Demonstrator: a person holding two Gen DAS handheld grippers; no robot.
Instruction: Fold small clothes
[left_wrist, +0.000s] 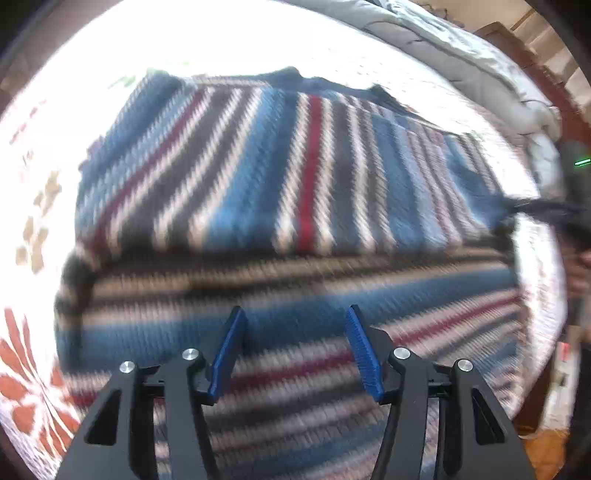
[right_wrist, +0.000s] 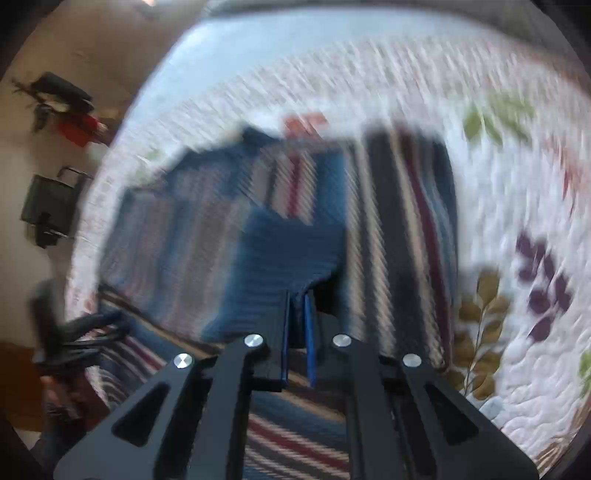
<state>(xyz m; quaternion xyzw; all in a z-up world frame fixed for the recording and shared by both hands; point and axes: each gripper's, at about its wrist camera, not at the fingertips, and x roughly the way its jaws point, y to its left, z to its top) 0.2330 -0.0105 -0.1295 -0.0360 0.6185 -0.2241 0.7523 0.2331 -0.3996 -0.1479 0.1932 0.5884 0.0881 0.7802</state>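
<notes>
A: Where's the garment?

B: The striped sweater lies spread on the floral quilt, with its near part already doubled over so those stripes run crosswise to the rest.

A: And the claws?

B: The left gripper hangs released above the near fold, its blue pads apart with nothing between them. The right gripper is clenched on a blue flap of the sweater; the cloth rises straight out of the narrow slit between its pads. The view is smeared, so whether that flap is a sleeve end or a hem corner I can't tell.

A: How would you finish this fold well?

B: I'd judge the step to be laying that flap across the body. Carry it low and taut, set it flat with its edge square to the stripes beneath, and let go only once it rests. The free claw could pin the near fold so the knit doesn't drag.

A: Poses?

B: Both claws tilt steeply down toward the bed. In the right view the left gripper shows at the far left edge, well apart.
</notes>
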